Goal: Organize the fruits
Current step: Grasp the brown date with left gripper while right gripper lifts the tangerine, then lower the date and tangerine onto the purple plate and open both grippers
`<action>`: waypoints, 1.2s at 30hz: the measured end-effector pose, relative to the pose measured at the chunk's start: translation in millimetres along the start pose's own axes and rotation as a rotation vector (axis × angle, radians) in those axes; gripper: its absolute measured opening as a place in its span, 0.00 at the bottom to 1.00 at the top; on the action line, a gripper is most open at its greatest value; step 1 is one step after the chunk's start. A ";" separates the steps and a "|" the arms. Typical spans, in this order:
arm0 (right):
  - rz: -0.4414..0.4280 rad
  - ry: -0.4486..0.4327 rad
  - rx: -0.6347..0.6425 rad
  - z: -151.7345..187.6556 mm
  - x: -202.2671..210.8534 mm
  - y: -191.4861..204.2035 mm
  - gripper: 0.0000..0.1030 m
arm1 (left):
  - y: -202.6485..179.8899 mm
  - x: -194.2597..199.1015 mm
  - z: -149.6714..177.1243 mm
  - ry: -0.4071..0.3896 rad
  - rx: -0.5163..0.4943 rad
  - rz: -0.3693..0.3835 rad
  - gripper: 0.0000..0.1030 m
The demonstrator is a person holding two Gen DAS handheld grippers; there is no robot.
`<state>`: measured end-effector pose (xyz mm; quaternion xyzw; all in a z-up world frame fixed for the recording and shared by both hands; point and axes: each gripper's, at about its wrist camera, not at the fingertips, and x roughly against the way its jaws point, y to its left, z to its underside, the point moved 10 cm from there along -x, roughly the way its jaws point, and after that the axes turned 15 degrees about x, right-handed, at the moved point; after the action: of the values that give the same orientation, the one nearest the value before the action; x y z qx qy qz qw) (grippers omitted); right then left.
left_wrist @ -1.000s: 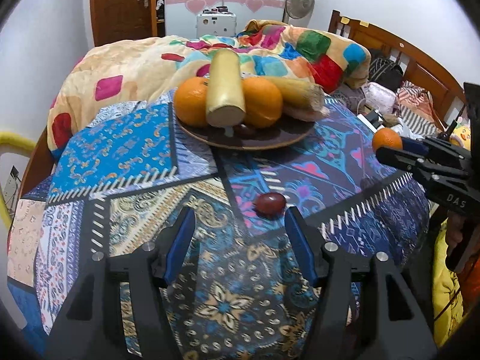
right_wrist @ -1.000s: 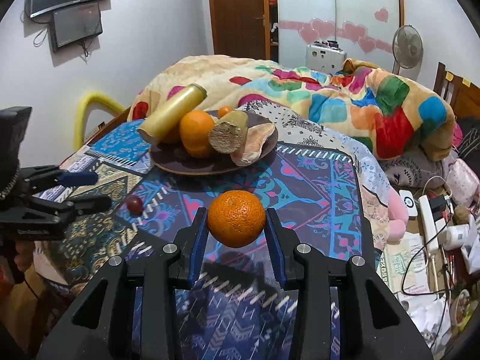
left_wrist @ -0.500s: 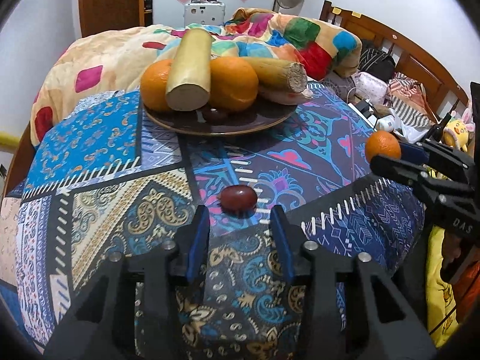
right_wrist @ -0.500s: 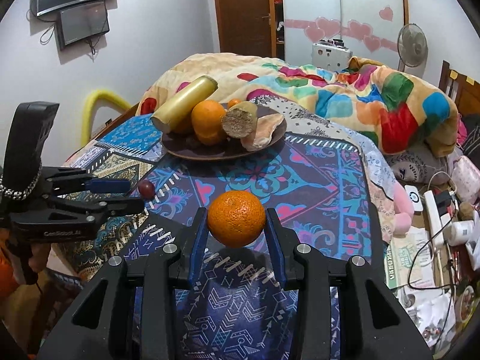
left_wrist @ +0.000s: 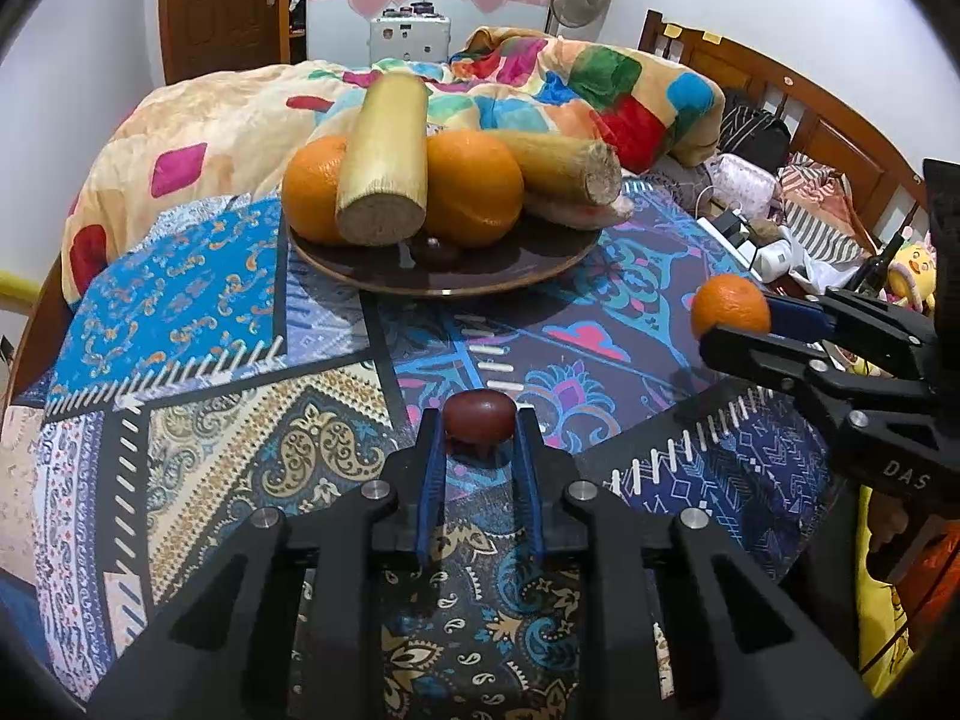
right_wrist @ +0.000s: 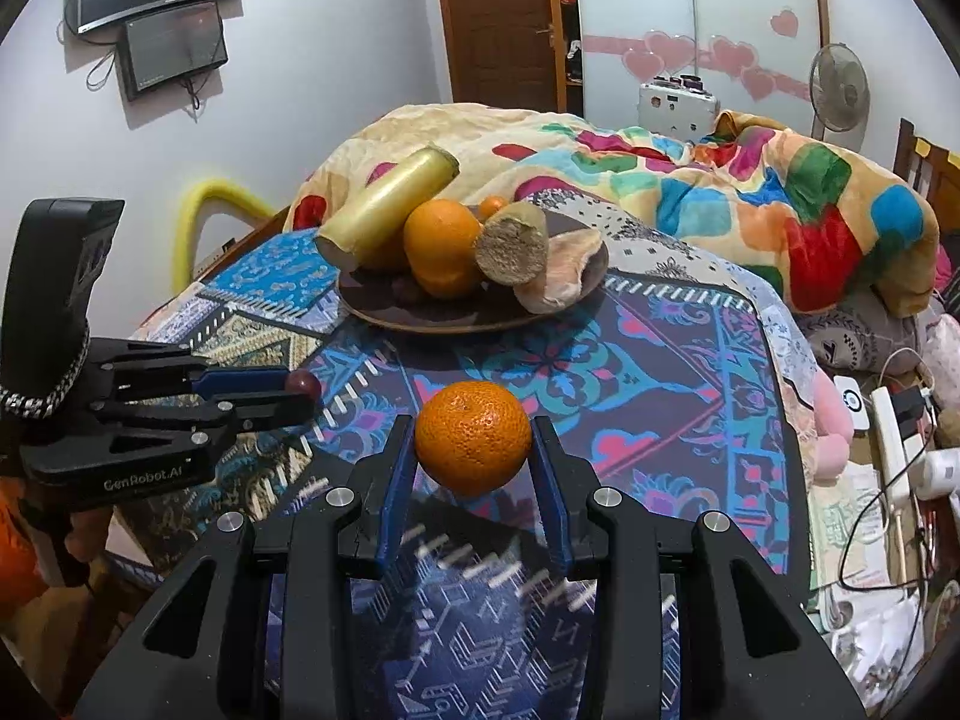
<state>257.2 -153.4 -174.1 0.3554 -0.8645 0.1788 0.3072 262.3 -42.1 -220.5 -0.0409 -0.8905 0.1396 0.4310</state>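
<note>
Looks forward along the left gripper (left_wrist: 477,429) over a desk (left_wrist: 210,420) covered in a patterned patchwork cloth. Has just been closing its jaws, now narrowed onto a small dark red fruit (left_wrist: 479,414), with a blue pad pressing each side. Half a second ago showed the same fruit just ahead of the fingertips, with a gap on both sides. Now no gap left, so grasping the fruit. Hard to tell whether lifted yet or resting on the cloth.

At 12 o'clock from the red fruit, well apart: a dark plate (left_wrist: 510,276) carrying two oranges (left_wrist: 474,186) and pale cut stalks (left_wrist: 384,150) leaning across them. At 3 o'clock: the right gripper (left_wrist: 738,324), clenched on a mandarin (left_wrist: 729,312) and holding it clear above the cloth. No change there over the last second, with the same grip and much the same place.

From the right wrist view: mandarin held between the blue pads at picture centre, plate at 12 o'clock beyond it, left gripper at 9 o'clock with the red fruit at its tips.

Means, as a judgement: pick-up of the last loose fruit secured, both grippers now loaded. Remaining work likely a carry of both fruits to the plate at 12 o'clock, then a release into the free space near its front rim.
</note>
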 end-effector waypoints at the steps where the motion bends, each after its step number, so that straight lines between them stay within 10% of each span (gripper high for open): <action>1: -0.001 -0.005 -0.001 -2.1 -0.3 0.6 0.33 | -0.1 2.5 -1.8 -0.006 -0.001 0.001 0.22; 36: -0.018 0.045 0.035 -45.5 -65.8 -4.3 0.34 | 9.6 -26.5 -56.3 -0.026 0.015 0.009 0.26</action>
<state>315.5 -99.1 -183.0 0.3644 -0.8508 0.1991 0.3221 322.3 -26.0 -210.0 -0.0400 -0.8949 0.1486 0.4189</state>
